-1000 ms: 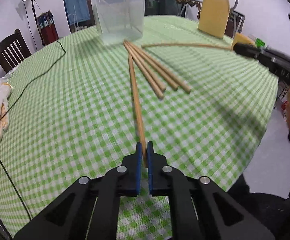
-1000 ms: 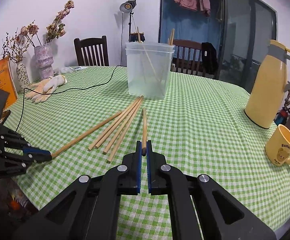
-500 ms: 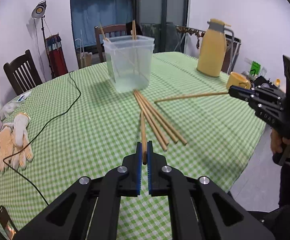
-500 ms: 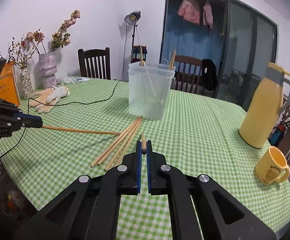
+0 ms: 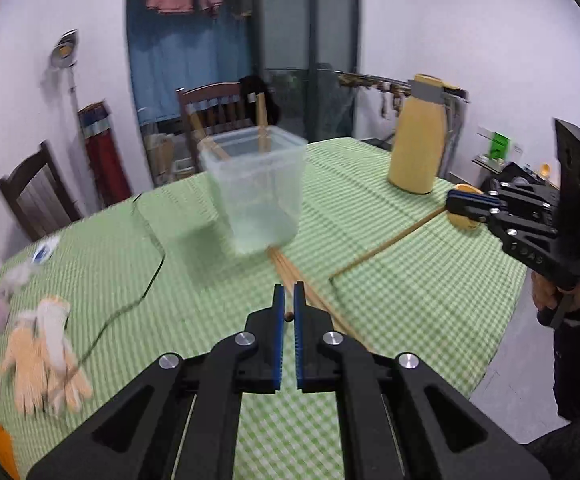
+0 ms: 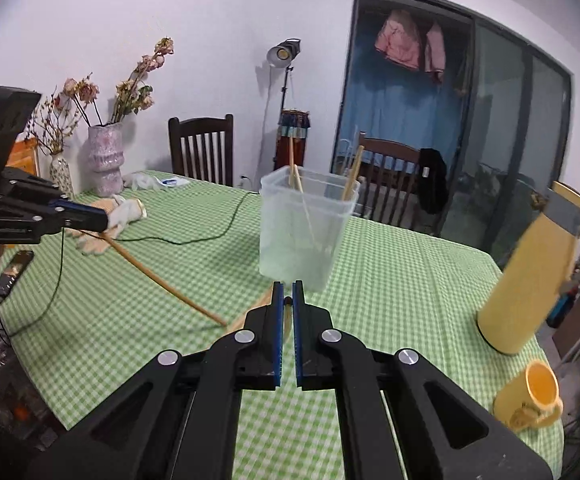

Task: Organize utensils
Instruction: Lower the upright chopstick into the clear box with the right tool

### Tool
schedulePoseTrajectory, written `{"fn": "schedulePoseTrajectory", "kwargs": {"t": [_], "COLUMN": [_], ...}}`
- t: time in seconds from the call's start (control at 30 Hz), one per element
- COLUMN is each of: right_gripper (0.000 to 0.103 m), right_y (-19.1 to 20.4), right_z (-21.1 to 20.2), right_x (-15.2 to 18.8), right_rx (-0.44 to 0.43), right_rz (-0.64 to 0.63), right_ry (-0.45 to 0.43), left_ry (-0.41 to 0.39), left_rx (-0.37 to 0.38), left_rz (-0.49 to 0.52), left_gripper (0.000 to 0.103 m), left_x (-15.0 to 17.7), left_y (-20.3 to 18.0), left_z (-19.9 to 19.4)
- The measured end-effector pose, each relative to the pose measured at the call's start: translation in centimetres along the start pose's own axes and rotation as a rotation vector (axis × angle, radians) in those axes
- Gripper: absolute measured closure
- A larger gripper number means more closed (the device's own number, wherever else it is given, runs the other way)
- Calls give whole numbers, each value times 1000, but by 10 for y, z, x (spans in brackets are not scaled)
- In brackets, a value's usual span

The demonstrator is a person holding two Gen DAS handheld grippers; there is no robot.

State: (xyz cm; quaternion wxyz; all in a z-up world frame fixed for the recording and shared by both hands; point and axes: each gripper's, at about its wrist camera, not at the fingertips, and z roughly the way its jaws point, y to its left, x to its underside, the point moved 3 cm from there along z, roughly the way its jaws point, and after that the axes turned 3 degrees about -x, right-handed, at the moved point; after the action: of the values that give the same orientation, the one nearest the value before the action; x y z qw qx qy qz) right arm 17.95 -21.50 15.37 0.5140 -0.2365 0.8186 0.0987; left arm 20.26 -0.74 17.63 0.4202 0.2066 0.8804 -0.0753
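My left tool [image 5: 286, 304] and right tool [image 6: 287, 300] are each clamped on one chopstick [image 6: 161, 280], both lifted above the bench [image 6: 410, 280] just before the tub [image 6: 306, 228], which holds two more.

No lettering can be read; raised marks on the right gripper [image 5: 456, 205] body are too blurred.

Left black claw with blue pads [image 5: 288, 300] raised over the counter, jaws pinched on a thin wooden chopstick [image 6: 161, 282]. Right black claw with blue pads [image 6: 287, 296] likewise lifted, jaws clamped on another wooden chopstick [image 5: 386, 242] angled downward.
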Motion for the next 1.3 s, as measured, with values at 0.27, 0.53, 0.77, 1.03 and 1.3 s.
{"fn": "schedulePoseTrajectory", "kwargs": {"t": [0.27,0.53,0.77,1.03,1.3], "right_gripper": [99,99,99,99,99], "right_y": [-16,-20,-57,-78,-91], "right_z": [33,23,8,66,163], "right_x": [-59,-144,-236,-269,-233], "right_rx": [-63,-47,-2,50,-62], "right_rz": [-22,-117,-67,-13,122], "right_ry": [18,-52,-168,-105,116], "left_ry": [-35,-191,-287,-193,36], "left_rx": [57,74,8,39,44], "left_rz": [-14,-10,-15,-133,-170], "left_gripper": [102,102,102,102,102], "left_x": [-87,-192,-278,-307,-267], "left_y": [25,38,63,105,118], "left_z": [28,-16,-39,29,140]}}
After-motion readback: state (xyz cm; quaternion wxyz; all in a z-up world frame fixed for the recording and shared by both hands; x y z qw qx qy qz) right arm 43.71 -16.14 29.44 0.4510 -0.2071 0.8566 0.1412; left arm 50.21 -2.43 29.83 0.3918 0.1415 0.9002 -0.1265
